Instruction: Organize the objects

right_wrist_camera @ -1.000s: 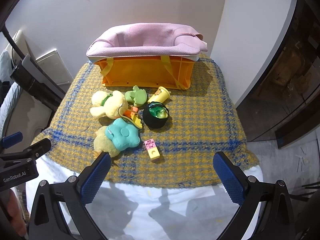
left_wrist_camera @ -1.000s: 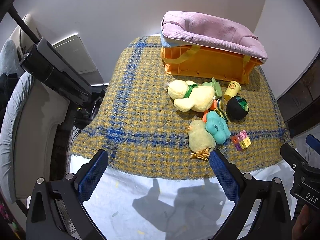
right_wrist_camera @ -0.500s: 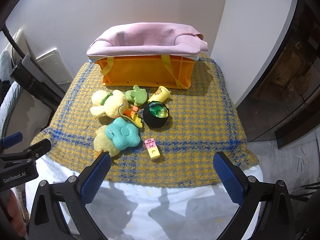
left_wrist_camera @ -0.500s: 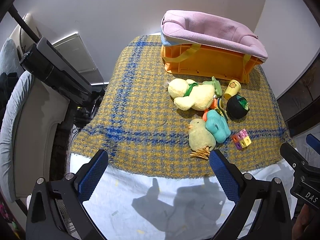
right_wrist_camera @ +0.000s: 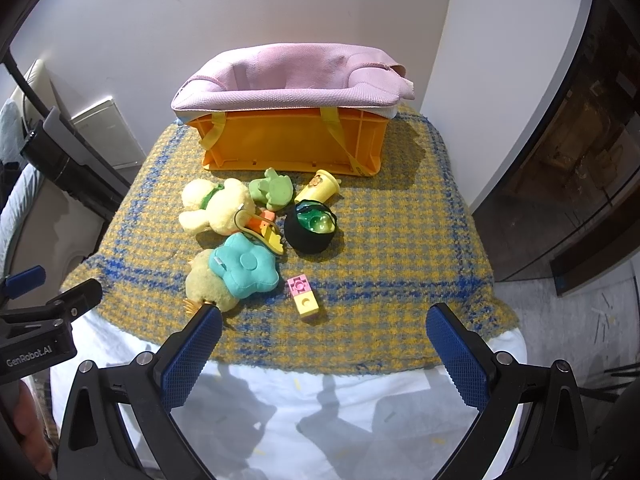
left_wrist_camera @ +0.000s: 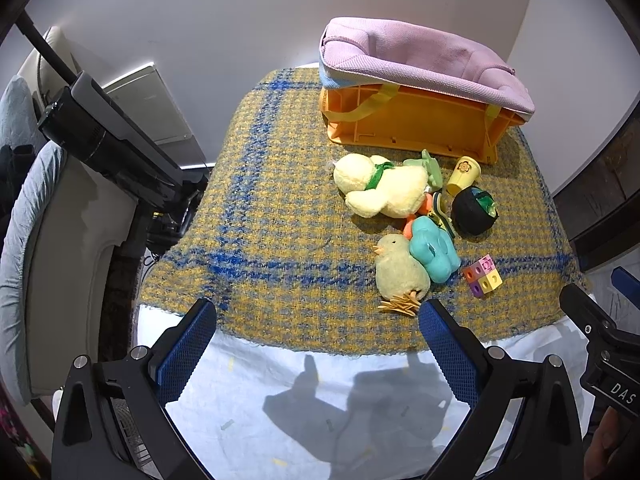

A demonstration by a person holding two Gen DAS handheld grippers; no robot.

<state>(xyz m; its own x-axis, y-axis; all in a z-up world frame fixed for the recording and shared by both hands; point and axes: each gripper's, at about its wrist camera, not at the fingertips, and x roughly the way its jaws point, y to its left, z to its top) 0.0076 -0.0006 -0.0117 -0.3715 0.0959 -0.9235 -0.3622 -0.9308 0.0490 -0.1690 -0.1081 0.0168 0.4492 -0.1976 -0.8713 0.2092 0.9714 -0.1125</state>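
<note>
Nothing had changed over the last second: both the left hand-held gripper (left_wrist_camera: pixel 316 334) and right hand-held gripper (right_wrist_camera: pixel 324 340) hung wide open, empty, short of the bench (right_wrist_camera: pixel 400 216). The toys, among them the chick (left_wrist_camera: pixel 400 276) and block (right_wrist_camera: pixel 303 295), lay clustered before the orange basket (right_wrist_camera: pixel 292 142); sorting had not begun.

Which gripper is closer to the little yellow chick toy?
Left, by a little. The left gripper has its right jaw just below the chick. The right gripper has its left jaw beside it. Both jaws stand open.
</note>
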